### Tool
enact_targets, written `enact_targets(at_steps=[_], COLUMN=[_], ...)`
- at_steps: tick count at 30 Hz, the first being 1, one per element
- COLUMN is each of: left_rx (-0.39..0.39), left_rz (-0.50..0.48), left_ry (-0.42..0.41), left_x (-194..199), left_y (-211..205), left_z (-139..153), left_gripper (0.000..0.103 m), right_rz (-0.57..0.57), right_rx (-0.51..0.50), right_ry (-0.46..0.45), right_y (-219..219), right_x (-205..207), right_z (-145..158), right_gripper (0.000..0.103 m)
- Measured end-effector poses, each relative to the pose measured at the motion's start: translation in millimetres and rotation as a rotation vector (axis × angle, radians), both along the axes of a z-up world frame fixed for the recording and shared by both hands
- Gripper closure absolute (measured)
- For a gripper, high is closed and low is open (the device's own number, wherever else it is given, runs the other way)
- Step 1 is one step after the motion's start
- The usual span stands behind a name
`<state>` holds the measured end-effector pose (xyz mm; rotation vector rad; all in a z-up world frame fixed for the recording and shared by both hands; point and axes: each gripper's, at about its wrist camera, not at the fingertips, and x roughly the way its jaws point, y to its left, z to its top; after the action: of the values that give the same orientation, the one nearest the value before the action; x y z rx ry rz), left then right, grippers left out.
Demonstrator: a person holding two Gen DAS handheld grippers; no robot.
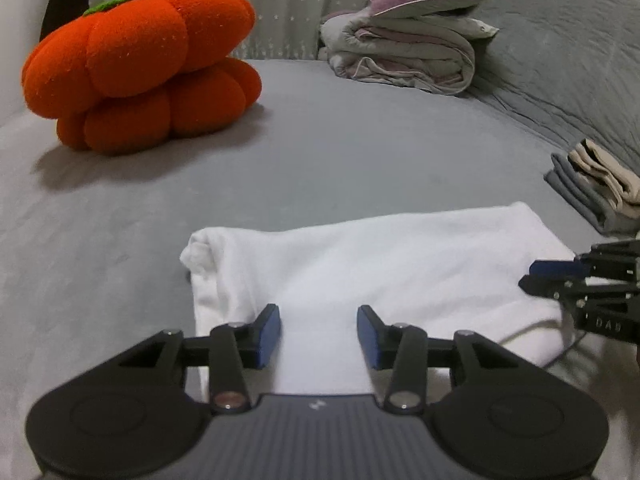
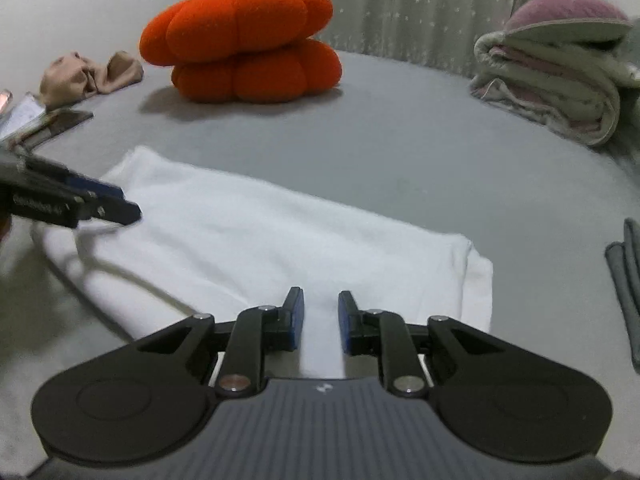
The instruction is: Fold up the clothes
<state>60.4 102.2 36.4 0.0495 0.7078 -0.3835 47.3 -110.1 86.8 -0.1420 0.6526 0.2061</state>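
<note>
Two claws, one white garment, one bed.

Garment (image 1: 360, 272): white, lying flat on the grey bed (image 1: 320, 152) in a folded rectangle, doubled layers showing at its short ends. In the left wrist view it fills the lower centre of the frame; in the right wrist view it runs from centre left down to lower centre. Long axis: across both frames, side to side in front of the claws.

Left claw (image 1: 319, 334): blue pads apart, nothing between them, held over the near long edge toward the garment's left end. Whether it touches the cloth cannot be told.

Right claw (image 2: 321, 322): pads apart with a narrower gap, holding nothing, over the near edge toward the right end, just short of the corner at centre right of its frame.

Relation: each claw faces the same near long edge, one toward each end, the cloth extending away from both.

Stage: the lie fits either a fold yet to be carried away from the claws across the short way, or a finished fold just let go.

Also on bed: orange pumpkin plush (image 1: 140, 68), upper left; bedding stack (image 1: 404, 52), top centre; small folded pile (image 1: 596, 188), right edge; tan cloth (image 2: 88, 76), upper left of the right wrist view.
</note>
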Motion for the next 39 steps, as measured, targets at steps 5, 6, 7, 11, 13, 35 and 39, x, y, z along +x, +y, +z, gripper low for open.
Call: enact_targets(at_steps=[5, 6, 7, 11, 13, 35, 39], left_rx=[-0.035, -0.026, -0.017, 0.021, 0.04, -0.076, -0.043], left_rz=[0.022, 0.015, 0.007, -0.026, -0.042, -0.063, -0.065], left_ry=[-0.002, -0.008, -0.014, -0.036, -0.047, -0.09, -0.033], left_x=[-6, -8, -11, -21, -26, -35, -32], left_y=[8, 5, 1, -15, -22, -30, -40], left_z=[6, 5, 4, -1, -3, 20, 3], left_gripper=[0.059, 0.058, 0.058, 0.057, 0.057, 0.055, 0.055], right_rz=[-0.038, -0.041, -0.039, -0.03, -0.03, -0.022, -0.026], right_rx=[0.023, 0.037, 0.056, 0.011, -0.018, 0.051, 0.006], right_ry=[0.002, -0.011, -0.023, -0.018, -0.027, -0.075, -0.068], right_y=[-3, -2, 0, 14, 17, 49, 59], right_x=[-1, -5, -10, -13, -14, -28, -32], right_z=[9, 12, 14, 5, -1, 9, -5], right_gripper=[0.077, 0.077, 0.077, 0.077, 0.077, 0.076, 0.074])
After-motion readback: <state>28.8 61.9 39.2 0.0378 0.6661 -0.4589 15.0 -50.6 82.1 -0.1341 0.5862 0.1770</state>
